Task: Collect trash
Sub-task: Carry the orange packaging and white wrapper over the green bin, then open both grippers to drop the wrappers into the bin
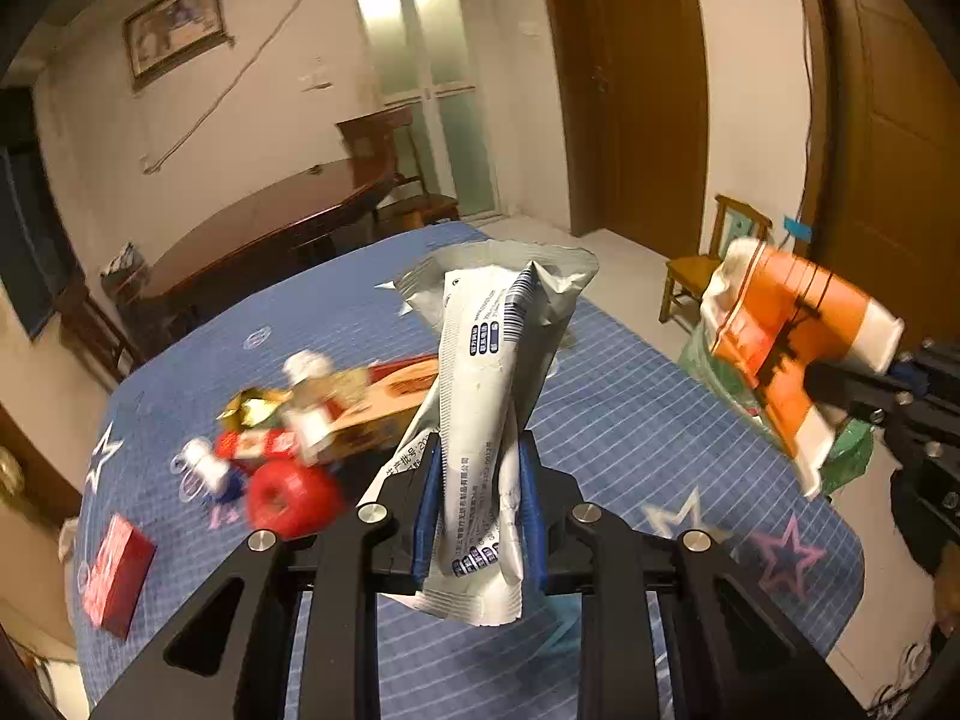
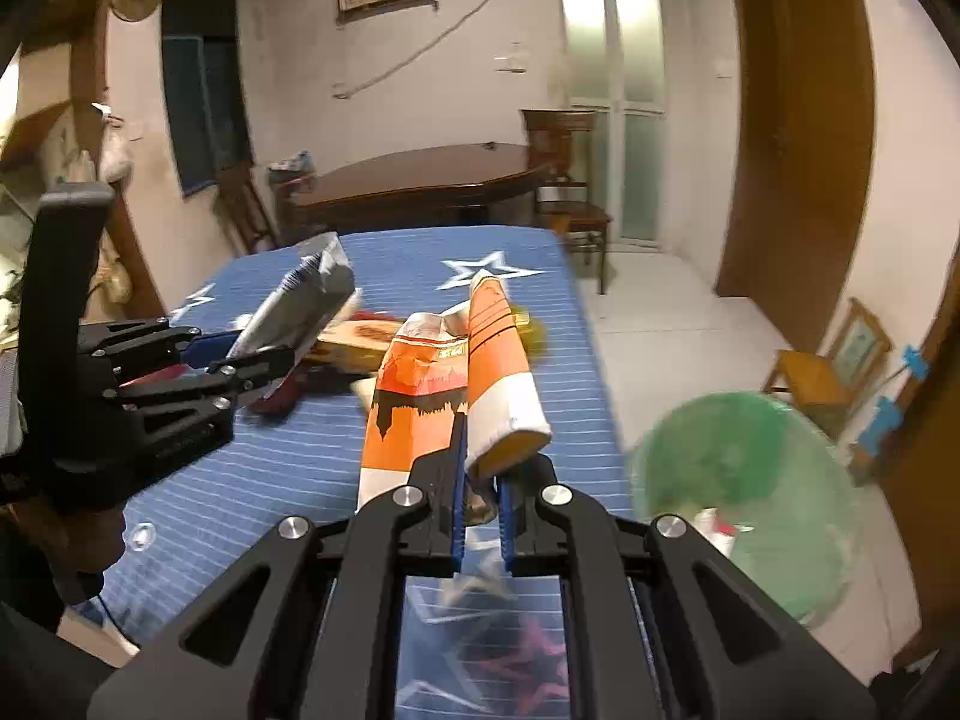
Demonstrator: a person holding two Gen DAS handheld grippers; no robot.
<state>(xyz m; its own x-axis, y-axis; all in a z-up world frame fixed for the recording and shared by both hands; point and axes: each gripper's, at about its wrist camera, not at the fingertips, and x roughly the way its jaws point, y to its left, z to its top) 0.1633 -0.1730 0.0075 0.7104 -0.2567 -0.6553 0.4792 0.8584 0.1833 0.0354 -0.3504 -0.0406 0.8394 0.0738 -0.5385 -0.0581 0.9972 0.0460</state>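
Left wrist: left gripper [image 1: 480,480] clamps grey wrapper [image 1: 486,396]; right gripper [image 2: 480,480] pinches orange packet [image 2: 456,384]. Green bag [image 2: 738,480] near; table litter [image 1: 288,438] remains.

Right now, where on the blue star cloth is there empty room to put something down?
The right half of the blue cloth is bare, from the pink star up to the far edge beside the green bag. The left side is crowded: the red roll, red box and piled wrappers.

Table, blue star-print cloth [image 1: 630,420]: red box [image 1: 114,576], red tape roll [image 1: 288,498], blurred wrapper pile [image 1: 324,414], brown carton [image 1: 390,402].
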